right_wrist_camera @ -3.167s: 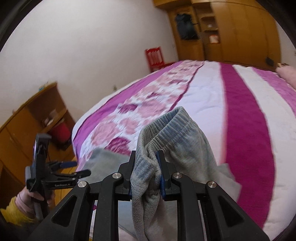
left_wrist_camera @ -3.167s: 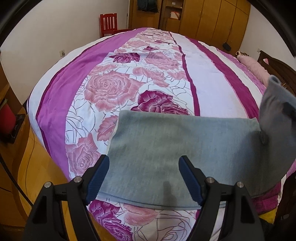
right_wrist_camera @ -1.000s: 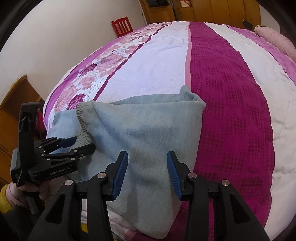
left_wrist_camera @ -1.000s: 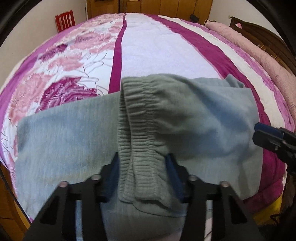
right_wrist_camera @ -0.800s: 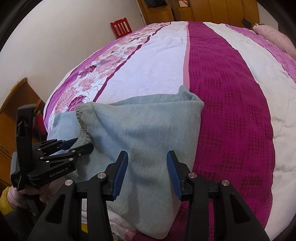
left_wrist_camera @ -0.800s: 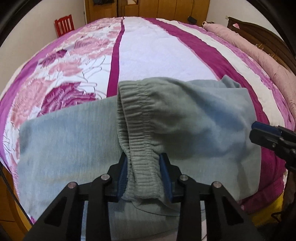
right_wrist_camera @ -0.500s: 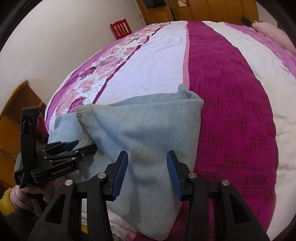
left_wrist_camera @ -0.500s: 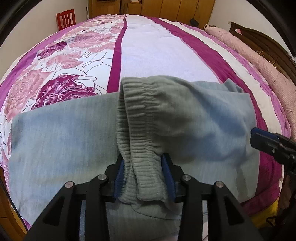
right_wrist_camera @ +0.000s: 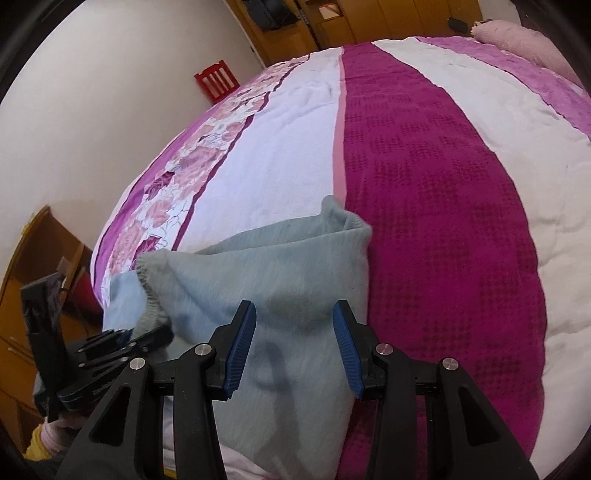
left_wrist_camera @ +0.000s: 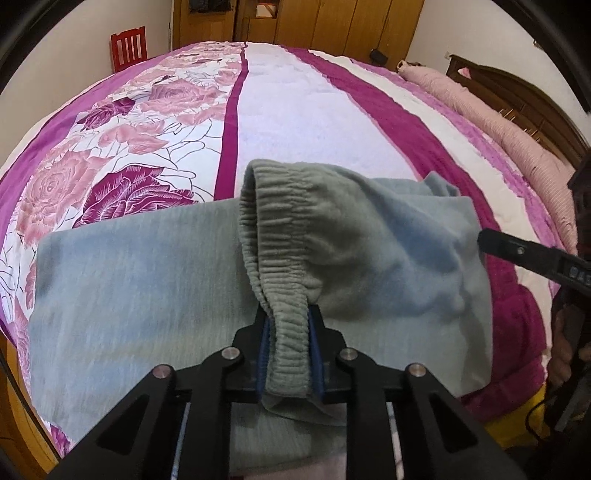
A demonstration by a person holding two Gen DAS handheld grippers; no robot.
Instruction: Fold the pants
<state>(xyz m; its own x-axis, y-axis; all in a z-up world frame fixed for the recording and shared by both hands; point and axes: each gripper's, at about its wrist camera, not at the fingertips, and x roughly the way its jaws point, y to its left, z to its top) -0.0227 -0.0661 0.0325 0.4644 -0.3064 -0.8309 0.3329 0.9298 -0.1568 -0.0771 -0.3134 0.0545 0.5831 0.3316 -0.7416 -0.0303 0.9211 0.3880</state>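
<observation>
Grey-blue pants [left_wrist_camera: 140, 280] lie across the near edge of the bed, with the waist end folded over onto the legs. My left gripper [left_wrist_camera: 287, 341] is shut on the ribbed elastic waistband [left_wrist_camera: 273, 236], which stands up in a ridge from its blue pads. In the right wrist view the folded pants [right_wrist_camera: 288, 280] lie under my right gripper [right_wrist_camera: 291, 343], which hovers open just above the cloth with nothing between its fingers. The left gripper [right_wrist_camera: 122, 343] shows at the lower left of that view, clamped on the waistband [right_wrist_camera: 147, 291]. The right gripper's fingers [left_wrist_camera: 524, 254] reach in from the right edge of the left wrist view.
The bed has a rose-patterned, white and magenta striped cover [left_wrist_camera: 295, 110]. A pink rolled blanket [left_wrist_camera: 491, 110] lies along the dark headboard. A red chair [left_wrist_camera: 127, 50] and wooden wardrobes [left_wrist_camera: 332, 26] stand beyond the bed. A wooden cabinet [right_wrist_camera: 33, 266] is at the left.
The right gripper let go of the waist end after laying it over the legs and now hovers open. The left gripper closed on the waistband and has tightened, lifting it slightly.
</observation>
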